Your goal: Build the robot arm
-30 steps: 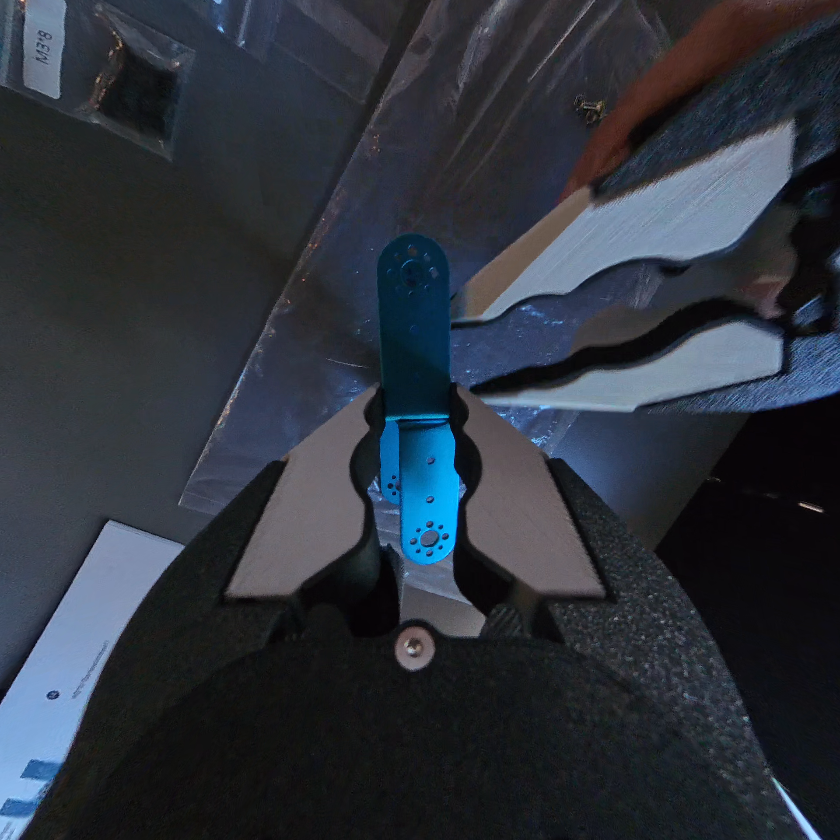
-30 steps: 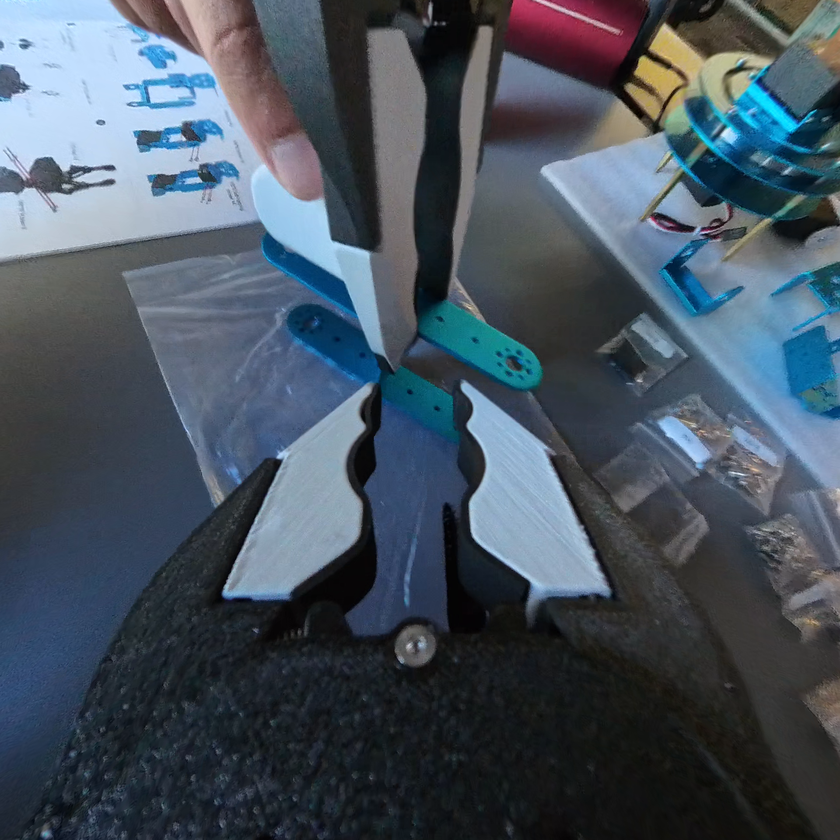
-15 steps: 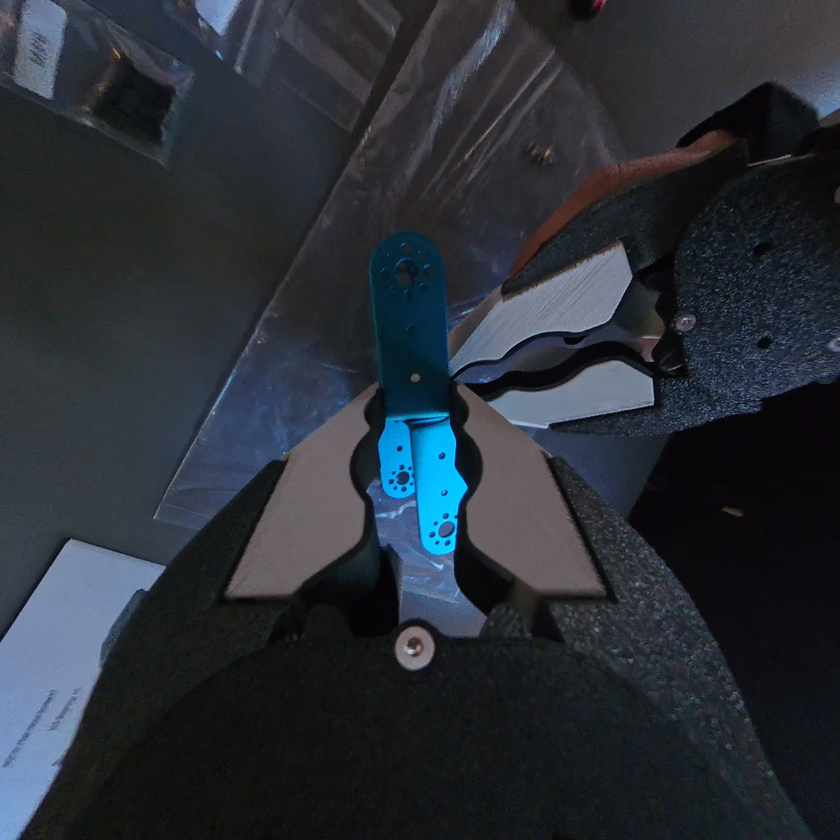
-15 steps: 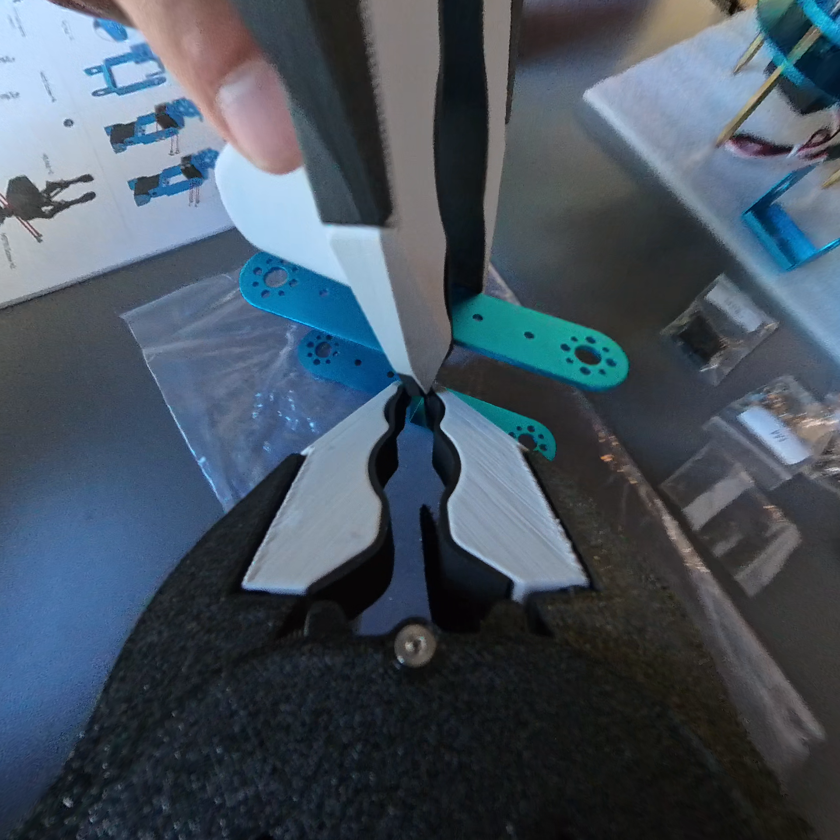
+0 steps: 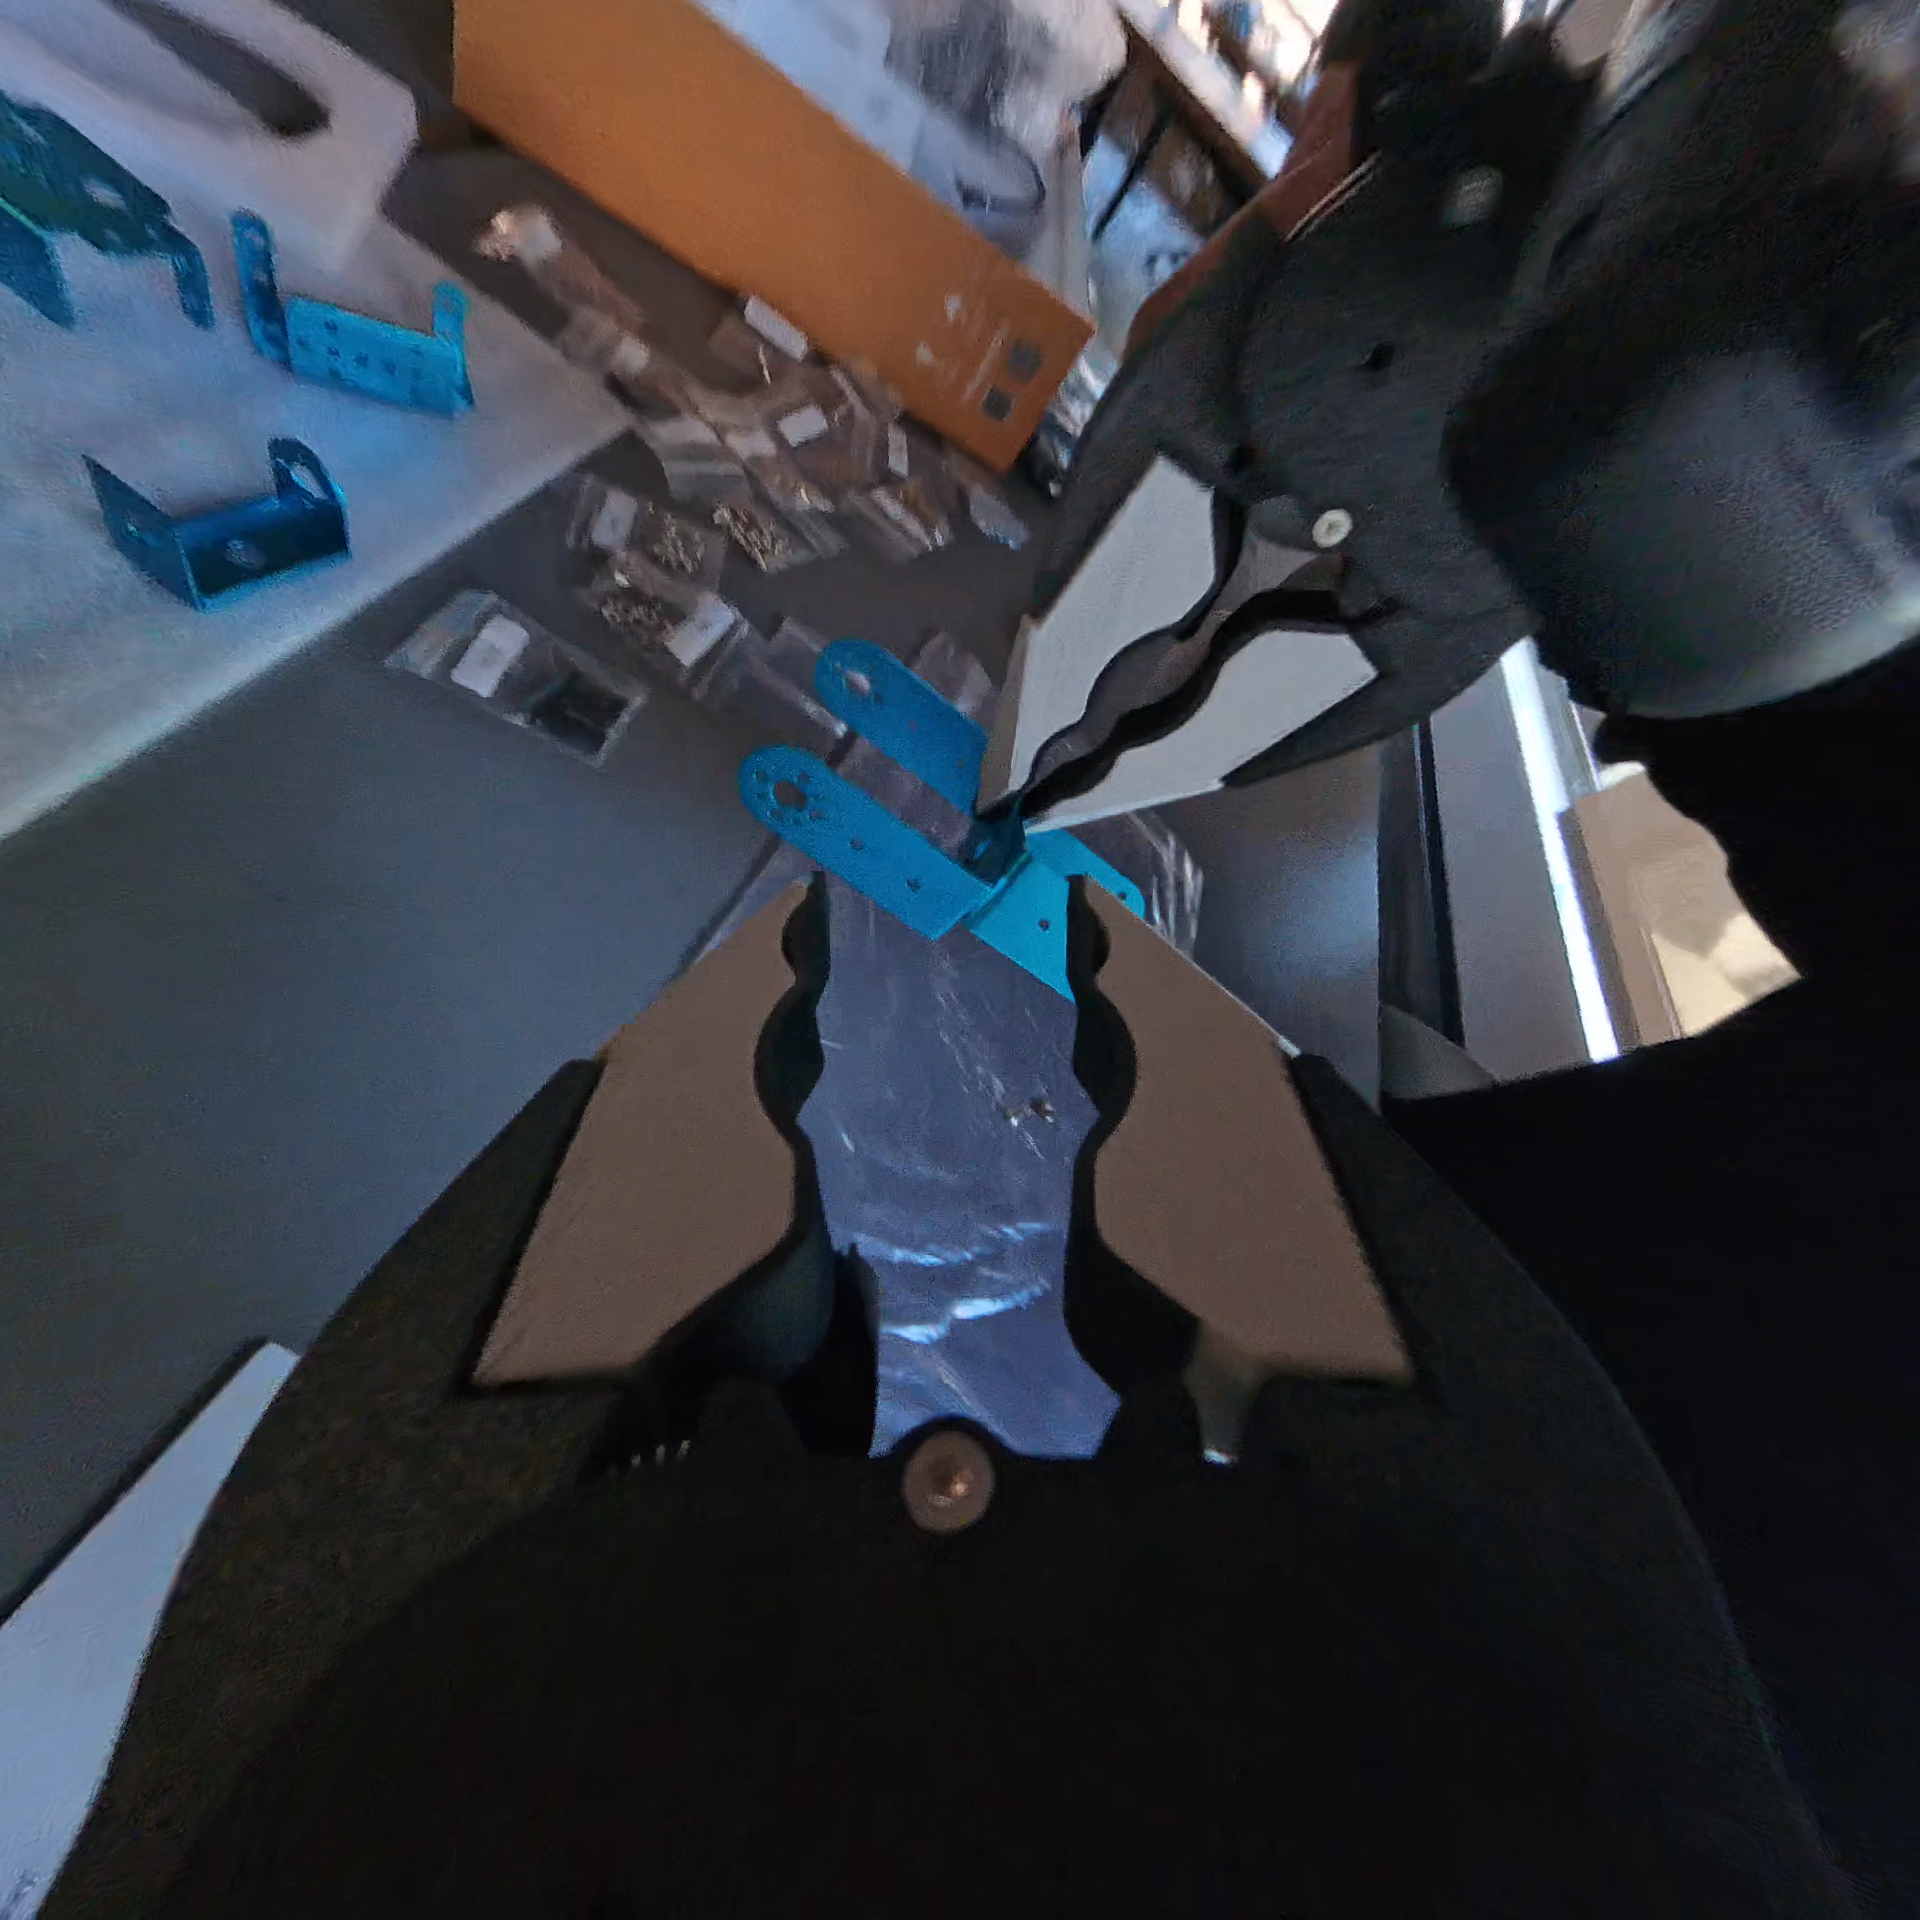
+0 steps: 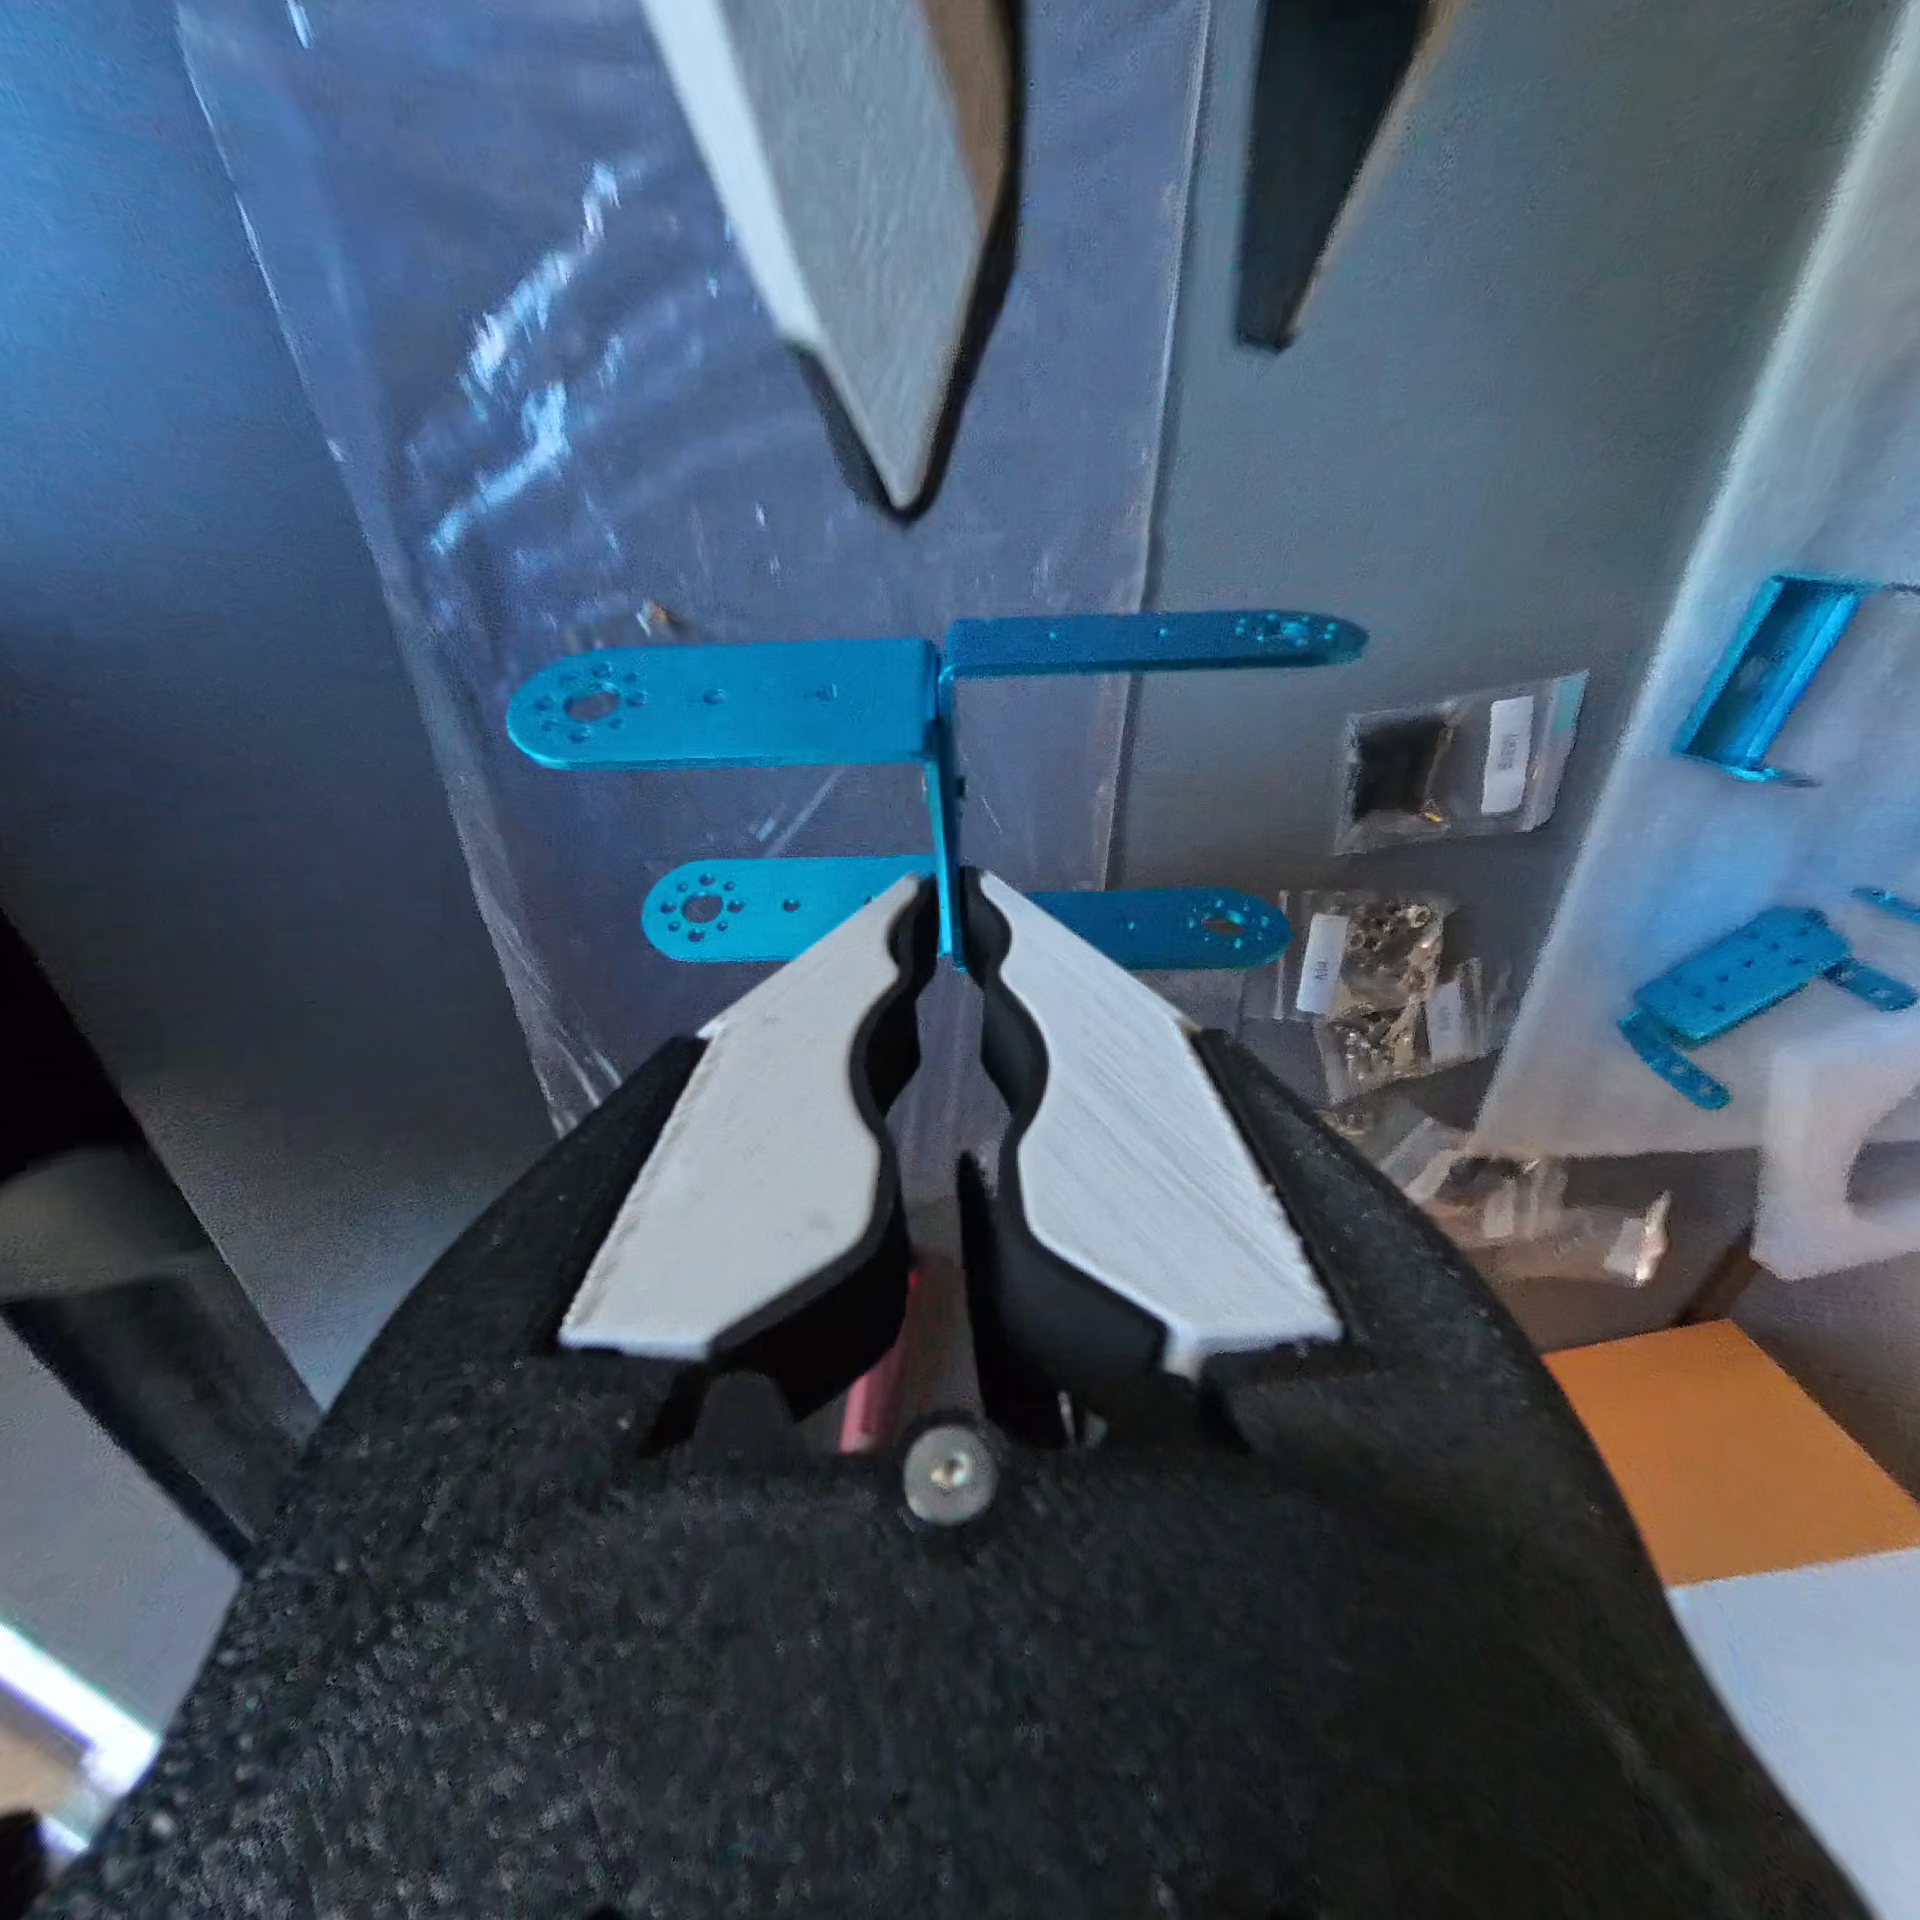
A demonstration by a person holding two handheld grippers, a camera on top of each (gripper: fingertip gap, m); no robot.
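Right gripper (image 6: 951,914) pinches the blue bracket assembly (image 6: 935,707) by its thin centre web, jaws closed on it. The bracket is held up off the grey table (image 6: 208,727); in the right wrist view its perforated arms run left-right, two each way, web upright between them. Left gripper (image 5: 945,914) is empty, jaws spread wide, tips just beside the bracket's near arm. Clear plastic bag (image 5: 935,1143) lies flat under both, a small screw (image 5: 1029,1112) loose on it. Small bags of hardware (image 6: 1371,966) cluster near; spare blue brackets (image 5: 353,353) sit on white foam (image 5: 104,644). Orange box (image 5: 748,197) beyond. Open table to the left.
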